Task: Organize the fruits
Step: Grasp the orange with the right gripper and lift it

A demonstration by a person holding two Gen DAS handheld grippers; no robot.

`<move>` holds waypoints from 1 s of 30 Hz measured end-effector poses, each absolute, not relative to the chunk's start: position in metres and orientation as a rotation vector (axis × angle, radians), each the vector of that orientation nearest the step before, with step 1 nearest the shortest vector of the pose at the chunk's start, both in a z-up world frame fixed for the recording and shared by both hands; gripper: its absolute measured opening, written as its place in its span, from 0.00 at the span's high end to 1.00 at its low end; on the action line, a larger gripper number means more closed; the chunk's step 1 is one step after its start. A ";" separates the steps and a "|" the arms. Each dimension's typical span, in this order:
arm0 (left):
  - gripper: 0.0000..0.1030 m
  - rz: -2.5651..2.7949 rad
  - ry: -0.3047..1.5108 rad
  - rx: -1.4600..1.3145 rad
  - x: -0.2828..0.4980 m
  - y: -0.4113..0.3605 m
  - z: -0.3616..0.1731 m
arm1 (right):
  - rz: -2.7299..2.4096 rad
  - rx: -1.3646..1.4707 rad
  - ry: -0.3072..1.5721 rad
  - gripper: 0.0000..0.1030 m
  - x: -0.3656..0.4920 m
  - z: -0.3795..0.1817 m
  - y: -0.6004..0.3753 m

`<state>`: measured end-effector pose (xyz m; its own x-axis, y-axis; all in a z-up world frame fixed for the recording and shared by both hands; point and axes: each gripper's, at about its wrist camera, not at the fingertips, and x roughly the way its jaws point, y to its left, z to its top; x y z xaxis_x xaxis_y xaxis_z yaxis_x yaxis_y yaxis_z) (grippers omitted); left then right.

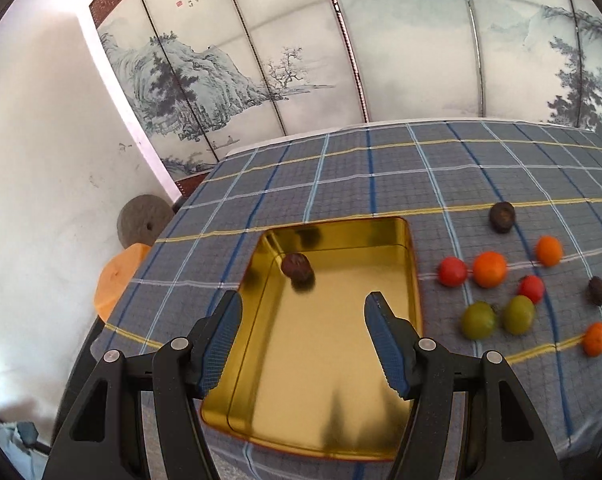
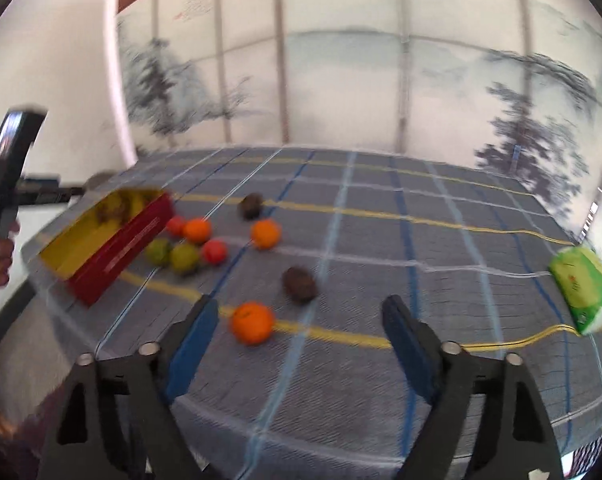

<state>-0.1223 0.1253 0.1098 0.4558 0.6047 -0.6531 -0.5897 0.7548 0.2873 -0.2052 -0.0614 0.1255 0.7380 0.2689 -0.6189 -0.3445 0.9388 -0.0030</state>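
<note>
Tin (image 1: pixel 415 280) near table's left edge; both tongs (image 1: pixel 303 320) (image 2: pixel 301 330) agape, empty; cloth (image 2: pixel 421 240) rightward bare.

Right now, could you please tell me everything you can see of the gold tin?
The gold tin is a shallow rectangular metal box with rounded corners, a shiny mirror-like gold inside and red outer walls. It lies flat and open on the checked tablecloth, left of the loose fruits. One dark brown fruit rests inside near its far end.
</note>
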 end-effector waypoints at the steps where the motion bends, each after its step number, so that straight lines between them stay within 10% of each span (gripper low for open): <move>1: 0.37 0.738 0.813 0.030 -0.123 0.121 0.110 | 0.350 -0.125 0.681 0.44 -0.204 0.121 -0.057; 30: 0.37 0.671 0.827 -0.005 -0.158 0.103 0.099 | 0.403 -0.108 0.891 0.56 -0.171 0.072 -0.021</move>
